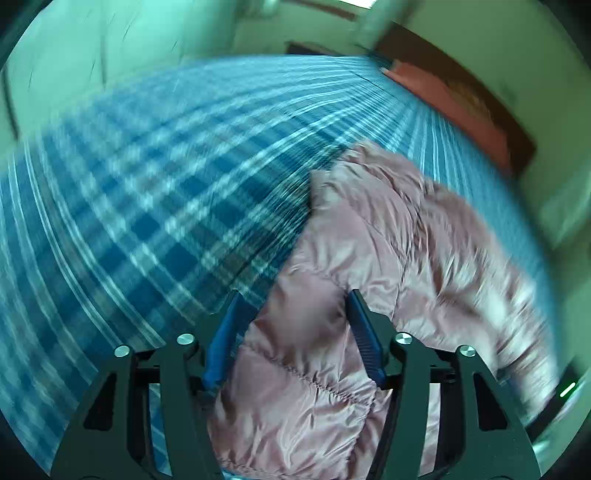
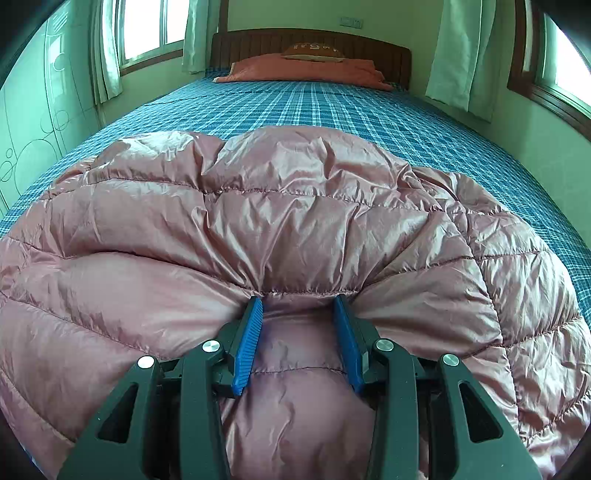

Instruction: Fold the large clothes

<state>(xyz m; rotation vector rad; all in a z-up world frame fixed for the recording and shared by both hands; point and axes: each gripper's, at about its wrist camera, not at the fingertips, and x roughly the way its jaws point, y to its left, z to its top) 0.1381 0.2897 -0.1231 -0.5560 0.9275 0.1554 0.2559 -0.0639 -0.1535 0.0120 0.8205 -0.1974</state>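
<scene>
A puffy pink quilted jacket (image 2: pixel 295 206) lies spread over the near half of a bed. In the right wrist view my right gripper (image 2: pixel 297 298) is shut on a gathered fold of it, and the fabric puckers at the blue pads (image 2: pixel 249 343). The left wrist view is blurred by motion. There the jacket (image 1: pixel 369 221) runs from the bottom up toward the right. My left gripper (image 1: pixel 294 295) stands open over the jacket's left edge. Its right pad (image 1: pixel 364 332) is against the fabric. Bedsheet shows between the left pad (image 1: pixel 223 339) and the jacket.
The bed has a blue plaid sheet (image 2: pixel 332 107) (image 1: pixel 147 184). A reddish pillow (image 2: pixel 306 70) rests against the dark wooden headboard (image 2: pixel 314 38) at the far end. Curtained windows (image 2: pixel 147 29) flank the bed, with a wall close on the left.
</scene>
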